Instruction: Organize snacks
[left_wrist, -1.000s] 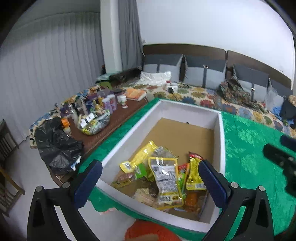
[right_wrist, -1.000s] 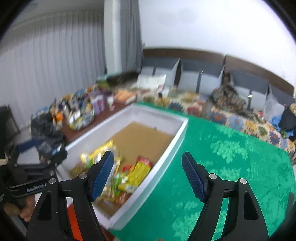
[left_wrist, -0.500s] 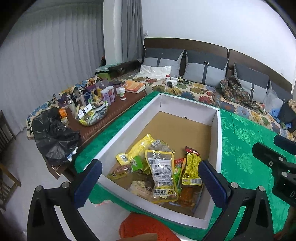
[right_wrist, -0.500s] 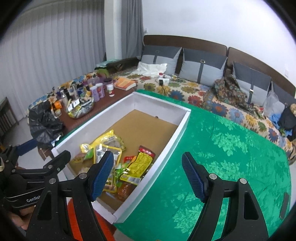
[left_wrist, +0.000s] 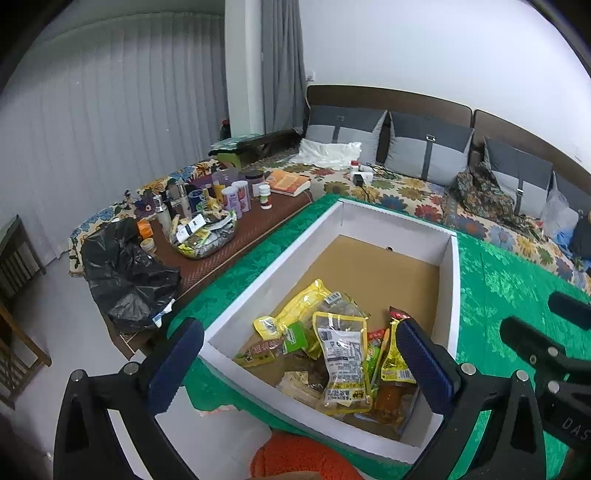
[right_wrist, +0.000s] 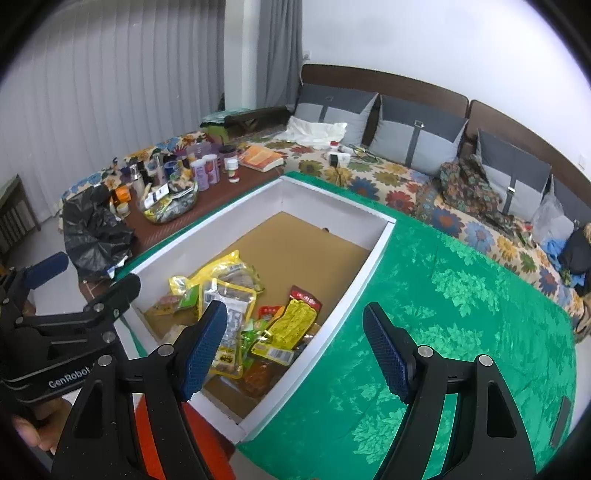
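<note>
- The sofa bed (left_wrist: 413, 192), covered in a flowered cloth with grey square cushions (left_wrist: 428, 151) against a dark wooden backrest, runs behind the white box.
- A green cloth (right_wrist: 461, 314) with a glossy leaf pattern covers the surface under the white box and spreads wide to the box's right.
- The white box (left_wrist: 452, 280) is a large open rectangle with smooth white walls and a plain brown cardboard floor; its far half is bare floor.
- A low brown table (left_wrist: 229, 258) with a woven-looking top stands just left of the box, crowded with plastic bottles, jars and an orange book (left_wrist: 290, 181).
- A crumpled black plastic bag (left_wrist: 125, 273) lies at the table's near end, left of the box.
- A clear bowl-shaped tray (left_wrist: 207, 240) on that table holds loose small packets.
- The snacks (left_wrist: 332, 343), flat glossy plastic pouches mostly yellow with some red and green, lie piled in the near end of the box, overlapping one another.
- The left gripper (left_wrist: 299, 358), black with ribbed blue pads, hangs above the box's near end with its jaws wide apart and nothing between them.
- The right gripper (right_wrist: 295, 339), of the same make, hangs over the box's right wall with its jaws wide apart and empty.
</note>
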